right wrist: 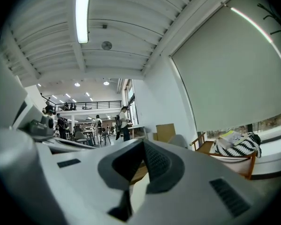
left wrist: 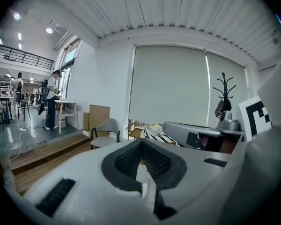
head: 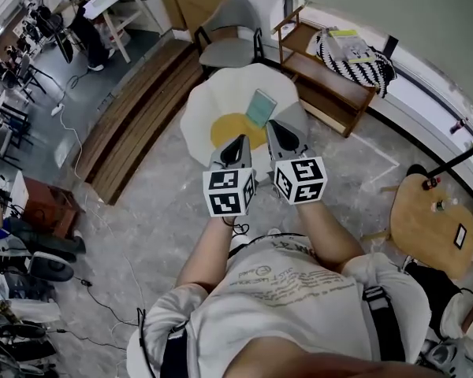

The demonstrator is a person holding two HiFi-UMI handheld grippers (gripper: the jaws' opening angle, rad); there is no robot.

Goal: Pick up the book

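A teal book (head: 261, 107) lies on a white, petal-edged low table (head: 209, 101) with a yellow centre, seen in the head view. Both grippers are held side by side just in front of the table and point toward it. The left gripper (head: 241, 138) is over the table's near edge, its jaws together with nothing between them. The right gripper (head: 273, 124) has its tip just short of the book and is shut and empty as well. In the left gripper view the left gripper (left wrist: 141, 146) hides the book, and in the right gripper view the right gripper (right wrist: 143, 146) does too.
A grey chair (head: 232, 34) stands behind the table. A wooden bench (head: 331, 93) at the right back carries a striped cushion (head: 363, 63) with a magazine on it. A wooden step (head: 142, 109) runs at the left, and a round wooden side table (head: 426, 227) stands at the right.
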